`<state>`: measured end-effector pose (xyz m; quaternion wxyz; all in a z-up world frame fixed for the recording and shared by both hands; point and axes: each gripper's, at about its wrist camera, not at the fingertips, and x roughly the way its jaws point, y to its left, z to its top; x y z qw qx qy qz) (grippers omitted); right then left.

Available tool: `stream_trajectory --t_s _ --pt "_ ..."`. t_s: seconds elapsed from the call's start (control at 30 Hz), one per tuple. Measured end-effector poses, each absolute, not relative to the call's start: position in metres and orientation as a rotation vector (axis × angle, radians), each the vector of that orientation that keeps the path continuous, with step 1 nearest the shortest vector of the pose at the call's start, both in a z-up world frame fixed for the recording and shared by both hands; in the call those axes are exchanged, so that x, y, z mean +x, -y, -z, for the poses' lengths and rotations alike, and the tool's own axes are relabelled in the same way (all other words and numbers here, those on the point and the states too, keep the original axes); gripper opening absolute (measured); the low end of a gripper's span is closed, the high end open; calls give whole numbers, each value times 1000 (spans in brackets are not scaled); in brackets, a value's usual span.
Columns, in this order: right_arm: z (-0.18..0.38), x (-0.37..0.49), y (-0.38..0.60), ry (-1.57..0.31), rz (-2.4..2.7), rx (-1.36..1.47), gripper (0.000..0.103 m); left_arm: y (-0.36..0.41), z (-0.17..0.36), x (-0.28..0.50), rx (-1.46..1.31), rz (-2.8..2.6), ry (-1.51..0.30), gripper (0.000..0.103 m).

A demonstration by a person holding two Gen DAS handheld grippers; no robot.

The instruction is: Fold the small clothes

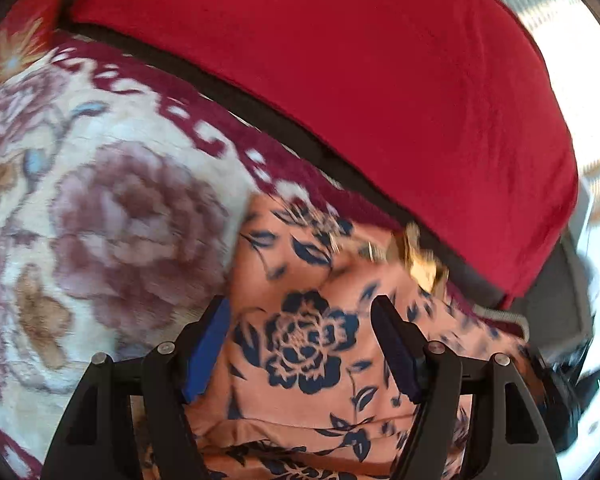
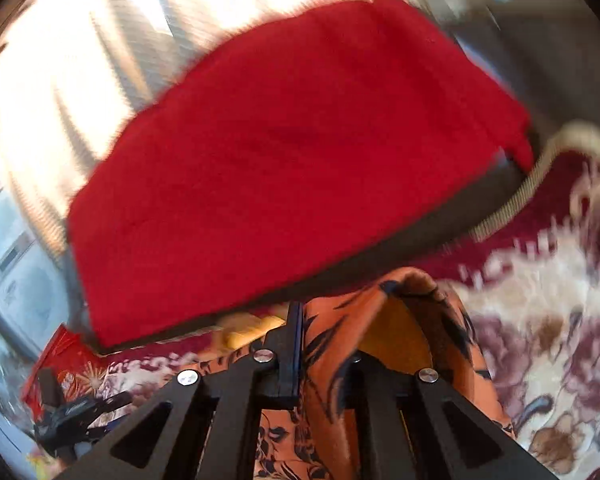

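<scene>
Folding looks mid-step: orange floral garment point(image 1: 308, 344) lies on the floral blanket point(image 1: 100, 200), just near of the red cushion point(image 1: 340, 80), which sits at the far side in both views.

Left gripper point(image 1: 302, 344): fingers apart, blue pad point(image 1: 206, 356) at the garment's left edge, dark pad on the right, navy rose print between them. Pads sit above or on the cloth; contact can't be confirmed, nothing pinched. Gold trim point(image 1: 416, 260) shows at the garment's far right end, beside the cushion edge.

Right gripper point(image 2: 328, 356): left finger point(image 2: 292, 356) visible, right one mostly buried under a raised hump of the same garment point(image 2: 380, 320). Cloth is draped over and between the fingers. Gap looks wide, but whether they're clamping can't be told; view is motion-blurred. Red patterned item point(image 2: 68, 364) at far left stays out of play.

My read on doing this step well:
- Left: close on one layer at the edge, not a bunch from the middle.
- Right: confirm a real pinch on the hump before lifting; draped cloth will slide off.
- Keep both ends level and taut so the crease lands straight.
- Steer clear of the cushion; the far edge is tight against it and could snag.
- Thin fabric, likely slippery: lay it down slow, release after it's flat.
</scene>
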<state>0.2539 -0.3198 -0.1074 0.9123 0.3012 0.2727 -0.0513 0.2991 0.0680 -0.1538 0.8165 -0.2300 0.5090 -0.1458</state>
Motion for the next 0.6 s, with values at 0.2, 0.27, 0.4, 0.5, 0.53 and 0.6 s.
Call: stream_trajectory --t_s 0.2,0.27,0.4,0.5,0.53,0.6 --pt "210 254 414 -681 168 1124 10 -26 166 296 -310 311 -1127 73" --pt "217 239 439 -646 211 1209 10 -18 169 296 -272 294 -1125 73" --pt "199 211 462 -494 246 1223 11 -8 176 300 -238 248 -1126 73" --pt "172 218 439 -501 44 1121 11 -1 170 295 -221 265 -1095 73" --pt "163 225 423 -538 -15 1068 11 2 168 293 -218 280 -1088 73" --pt "154 237 395 -589 -98 982 11 13 169 291 -191 302 -1089 73"
